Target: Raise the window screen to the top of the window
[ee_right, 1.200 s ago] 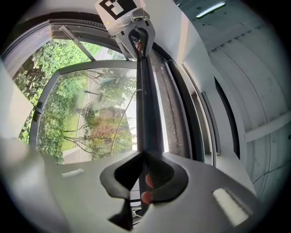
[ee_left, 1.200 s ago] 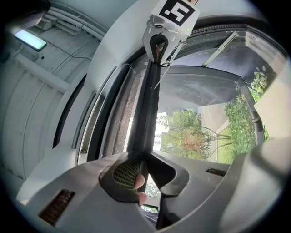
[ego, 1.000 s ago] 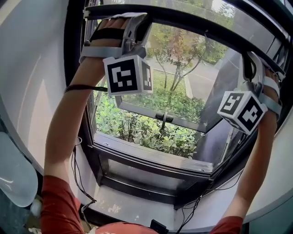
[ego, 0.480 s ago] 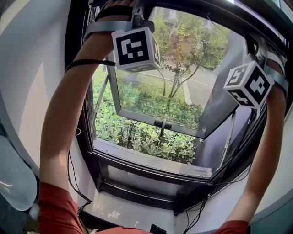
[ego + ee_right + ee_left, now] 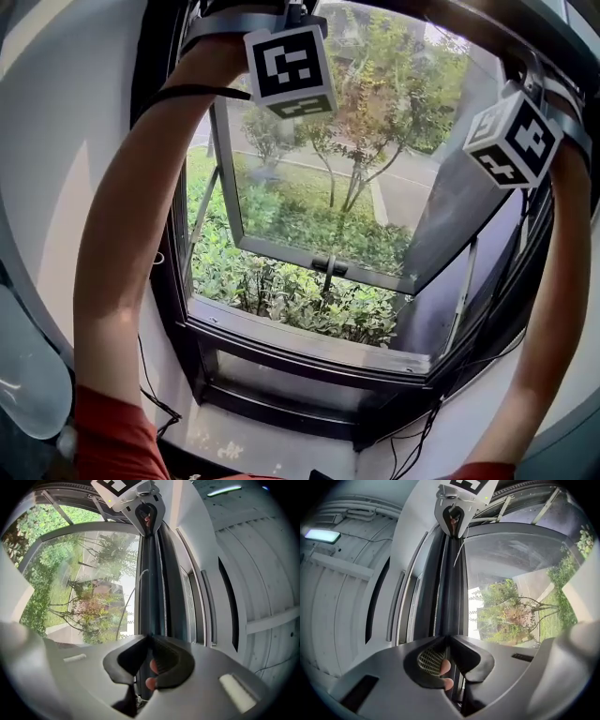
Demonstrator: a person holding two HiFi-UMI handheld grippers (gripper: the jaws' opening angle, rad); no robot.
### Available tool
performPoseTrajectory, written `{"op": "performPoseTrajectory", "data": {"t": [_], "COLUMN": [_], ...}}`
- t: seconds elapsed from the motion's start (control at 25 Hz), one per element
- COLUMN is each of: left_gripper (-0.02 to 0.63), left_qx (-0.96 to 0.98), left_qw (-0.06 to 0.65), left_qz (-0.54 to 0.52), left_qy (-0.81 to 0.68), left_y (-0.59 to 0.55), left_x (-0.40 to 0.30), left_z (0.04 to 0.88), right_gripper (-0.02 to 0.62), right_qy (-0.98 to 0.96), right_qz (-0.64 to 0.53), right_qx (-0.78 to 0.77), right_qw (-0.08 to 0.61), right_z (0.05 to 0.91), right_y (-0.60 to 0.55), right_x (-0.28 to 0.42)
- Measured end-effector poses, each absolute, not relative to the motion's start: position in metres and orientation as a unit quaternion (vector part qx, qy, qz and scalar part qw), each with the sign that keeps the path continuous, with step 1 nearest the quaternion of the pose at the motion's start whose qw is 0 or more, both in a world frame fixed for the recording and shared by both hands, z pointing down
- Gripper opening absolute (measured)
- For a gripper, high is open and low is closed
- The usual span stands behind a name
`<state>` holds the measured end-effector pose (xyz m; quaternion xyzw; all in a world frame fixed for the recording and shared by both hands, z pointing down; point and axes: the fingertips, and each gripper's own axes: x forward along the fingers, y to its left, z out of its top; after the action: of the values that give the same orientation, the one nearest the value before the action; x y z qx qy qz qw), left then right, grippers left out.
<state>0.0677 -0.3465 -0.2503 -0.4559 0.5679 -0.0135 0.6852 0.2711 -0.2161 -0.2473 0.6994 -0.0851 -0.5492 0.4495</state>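
With nearly closed jaws, the left gripper [image 5: 449,637] and right gripper [image 5: 148,638] are pinching the window screen [image 5: 451,583] by its dark bar, high in the window [image 5: 281,323], probably risking a tilted, jammed bar or a slipped grip if one side is rising faster.

Matt dark screen bar [image 5: 449,583], glossy glass pane [image 5: 309,178]

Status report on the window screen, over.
Left gripper shut on the screen bar. Right gripper shut on the same bar, other end. Bar held high, past the head view's top edge. Nothing seen in its way.
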Motion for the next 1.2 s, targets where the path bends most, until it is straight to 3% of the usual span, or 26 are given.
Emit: {"op": "performPoseTrajectory", "data": {"t": [1.04, 1.2], "left_gripper": [0.040, 0.043], "left_qx": [-0.501, -0.501], "left_qw": [0.647, 0.651], "left_qz": [0.006, 0.056], "left_qy": [0.574, 0.567], "left_y": [-0.343, -0.327], "left_x": [0.066, 0.059], "left_z": [-0.276, -0.274], "right_gripper": [0.045, 0.117], "right_qy": [-0.096, -0.133], "right_qz": [-0.544, -0.537], "right_qx": [0.708, 0.710], "right_qw": [0.439, 0.436], "right_z": [-0.271, -0.260], "right_y": [-0.218, -0.218], "right_x": [0.271, 0.266]}}
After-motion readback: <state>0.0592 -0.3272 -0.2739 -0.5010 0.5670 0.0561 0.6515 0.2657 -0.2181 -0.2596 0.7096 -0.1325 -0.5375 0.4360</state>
